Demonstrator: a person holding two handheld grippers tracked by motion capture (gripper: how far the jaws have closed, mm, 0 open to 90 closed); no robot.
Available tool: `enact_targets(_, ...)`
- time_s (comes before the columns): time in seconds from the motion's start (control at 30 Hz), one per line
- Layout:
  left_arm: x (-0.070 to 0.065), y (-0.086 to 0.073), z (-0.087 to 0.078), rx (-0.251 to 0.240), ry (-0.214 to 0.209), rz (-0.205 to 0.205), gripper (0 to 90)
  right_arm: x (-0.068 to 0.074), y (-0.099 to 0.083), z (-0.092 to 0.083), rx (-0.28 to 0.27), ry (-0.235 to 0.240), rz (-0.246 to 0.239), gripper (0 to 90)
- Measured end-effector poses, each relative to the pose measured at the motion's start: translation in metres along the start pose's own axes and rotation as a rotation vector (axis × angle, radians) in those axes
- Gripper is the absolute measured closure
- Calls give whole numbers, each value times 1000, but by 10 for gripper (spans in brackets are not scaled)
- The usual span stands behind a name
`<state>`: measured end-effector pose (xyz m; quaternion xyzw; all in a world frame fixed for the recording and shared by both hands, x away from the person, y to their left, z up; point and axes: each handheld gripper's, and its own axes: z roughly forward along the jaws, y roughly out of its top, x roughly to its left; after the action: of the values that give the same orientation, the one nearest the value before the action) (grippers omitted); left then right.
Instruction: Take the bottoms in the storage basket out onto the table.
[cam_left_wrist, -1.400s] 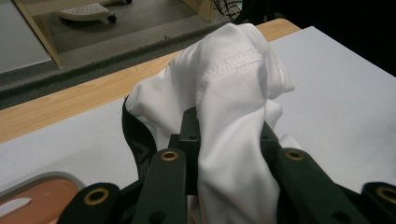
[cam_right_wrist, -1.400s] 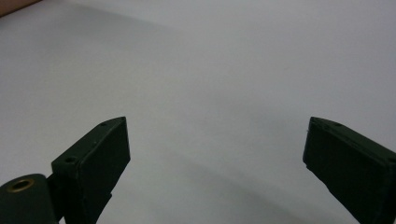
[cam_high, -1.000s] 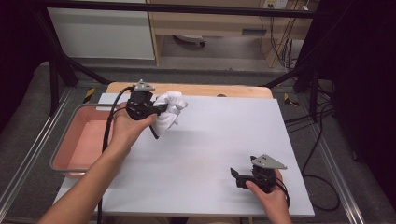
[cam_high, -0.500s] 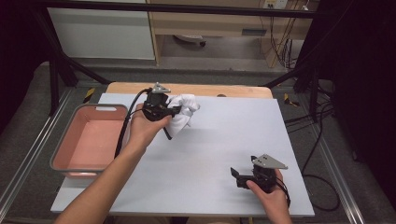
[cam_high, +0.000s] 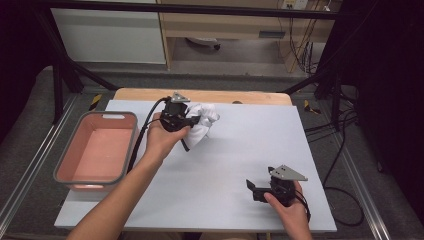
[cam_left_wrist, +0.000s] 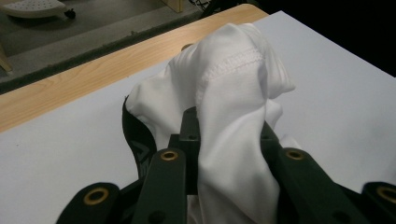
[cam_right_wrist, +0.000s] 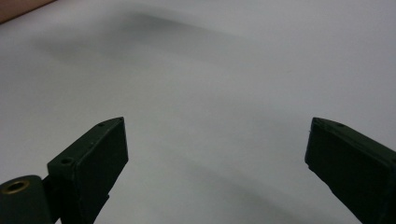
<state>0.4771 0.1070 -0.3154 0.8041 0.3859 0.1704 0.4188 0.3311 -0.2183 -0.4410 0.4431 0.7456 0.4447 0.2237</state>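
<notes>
In the high view, the left tool (cam_high: 192, 120) is pinching a bunched white cloth (cam_high: 202, 125) above the far middle of the grey bench (cam_high: 220, 165), just right of the pink tub (cam_high: 95, 152). The cloth is hanging off the tool's front end, toward the bench's far edge, with its lower folds drooping close to the surface; whether they are touching it cannot be told. The right tool (cam_high: 257, 189) is resting low near the front right of the bench, well apart from the cloth, and is holding nothing.

In the left gripper view, the white cloth (cam_left_wrist: 229, 112) is bulging up between and over the two black jaws, which are pressing in on a thick wad of it. A stitched hem is showing near the top, and a dark band is curling out at the left side. Only part of the fabric seems to be caught, so the wad could be slipping out under its own weight, or a loose fold could be dragging on the bench and tugging it free.

In the right gripper view, the right tool (cam_right_wrist: 217, 149) is standing spread wide over bare bench (cam_right_wrist: 210, 70), with nothing between its jaws.
</notes>
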Motion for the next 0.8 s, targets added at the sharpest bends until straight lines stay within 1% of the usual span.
enact_targets(0.13, -3, 0, 2, 3, -4, 3, 723, 0, 0, 0, 1, 2, -5, 61)
enact_targets(0.23, -4, -1, 5, 3, -10, 5, 723, -1, 0, 0, -1, 2, 0, 60)
enact_targets(0.33, -5, -1, 10, 7, -11, 5, 723, 0, 0, -1, -1, 4, -8, 60)
enact_targets(0.37, -6, -2, 14, 6, -13, -1, 723, 0, 0, -2, -2, 4, -5, 59)
enact_targets(0.53, -9, -3, 21, 16, -19, 1, 723, -1, -1, -3, -4, 4, -5, 59)
enact_targets(0.57, -10, -4, 24, 21, -26, 4, 723, -2, -1, -3, -5, 6, -3, 59)
enact_targets(0.73, -12, -6, 28, 26, -32, 2, 722, -1, 0, -3, -5, 6, -2, 59)
enact_targets(0.77, -12, -7, 29, 25, -33, -2, 722, -1, 0, -3, -3, 7, -12, 59)
enact_targets(0.8, -12, -7, 29, 25, -33, -2, 722, -1, 0, -3, -3, 7, -12, 59)
